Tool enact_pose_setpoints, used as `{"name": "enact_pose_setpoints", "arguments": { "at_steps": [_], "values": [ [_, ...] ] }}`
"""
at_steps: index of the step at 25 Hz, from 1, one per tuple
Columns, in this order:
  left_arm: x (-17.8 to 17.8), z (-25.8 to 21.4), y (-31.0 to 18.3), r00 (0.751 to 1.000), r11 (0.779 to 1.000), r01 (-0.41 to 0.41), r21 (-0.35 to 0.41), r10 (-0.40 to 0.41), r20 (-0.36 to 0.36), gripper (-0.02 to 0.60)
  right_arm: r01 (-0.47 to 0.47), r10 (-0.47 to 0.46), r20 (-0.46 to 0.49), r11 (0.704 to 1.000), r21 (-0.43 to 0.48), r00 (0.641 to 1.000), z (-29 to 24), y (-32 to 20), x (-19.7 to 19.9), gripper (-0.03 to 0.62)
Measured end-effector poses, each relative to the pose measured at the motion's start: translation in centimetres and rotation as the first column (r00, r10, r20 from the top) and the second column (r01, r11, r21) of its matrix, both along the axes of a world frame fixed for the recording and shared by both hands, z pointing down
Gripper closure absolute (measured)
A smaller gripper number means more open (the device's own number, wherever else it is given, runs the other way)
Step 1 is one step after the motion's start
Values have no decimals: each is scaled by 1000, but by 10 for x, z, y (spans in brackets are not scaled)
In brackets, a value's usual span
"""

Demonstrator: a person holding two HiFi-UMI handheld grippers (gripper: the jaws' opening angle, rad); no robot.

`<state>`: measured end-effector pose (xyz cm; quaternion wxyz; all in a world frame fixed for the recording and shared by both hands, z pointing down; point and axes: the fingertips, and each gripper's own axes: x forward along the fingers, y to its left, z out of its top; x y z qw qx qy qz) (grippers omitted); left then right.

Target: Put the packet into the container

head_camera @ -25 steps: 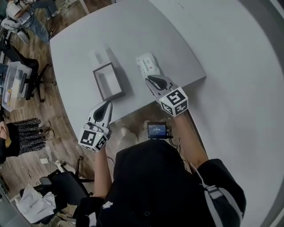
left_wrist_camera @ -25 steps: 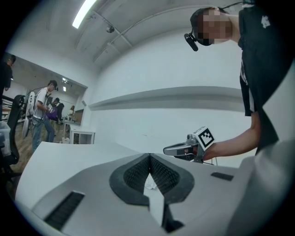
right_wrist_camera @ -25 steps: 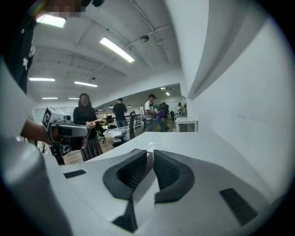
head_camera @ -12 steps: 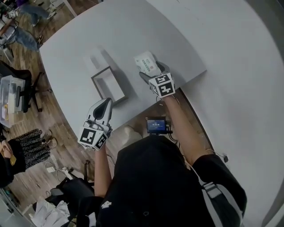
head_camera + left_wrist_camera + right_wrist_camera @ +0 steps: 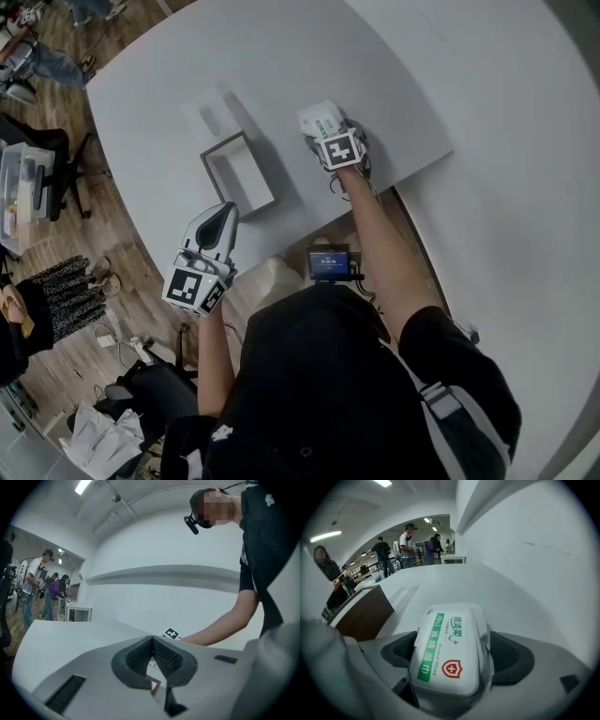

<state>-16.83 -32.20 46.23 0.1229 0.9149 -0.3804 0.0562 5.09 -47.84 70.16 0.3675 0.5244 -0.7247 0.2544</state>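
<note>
A white packet (image 5: 315,118) of alcohol wipes with green print lies flat on the grey table (image 5: 169,84), to the right of the container. The container (image 5: 225,142) is a dark-walled open box; its brown wall (image 5: 361,613) shows at the left of the right gripper view. My right gripper (image 5: 327,134) is low over the table and its jaws are opening. The packet (image 5: 450,648) lies between the two pads, which do not press on it. My left gripper (image 5: 223,217) hangs off the table's front edge, shut and empty, its pads (image 5: 161,656) meeting.
A white lid-like piece (image 5: 210,109) lies just beyond the container. The table's front edge runs between both grippers and the person. Chairs and bins (image 5: 28,178) stand on the wooden floor at the left. Several people stand far back in the room.
My right gripper has moved forward from the table's front edge to the packet, and its jaws have spread around it. The left gripper has barely moved.
</note>
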Motion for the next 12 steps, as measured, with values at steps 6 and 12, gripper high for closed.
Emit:
{"name": "enact_pose_setpoints", "arguments": {
  "at_steps": [6,12],
  "values": [
    [-4,2,0,1000,1000,10,-2,-10,-3,574,-17,19,21,996,-92,1000,18,1,2,137],
    [-8,6,2,1000,1000,9,-8,-9,-5,574,-89,89,-1,994,-63,996,7,1,3,221]
  ]
}}
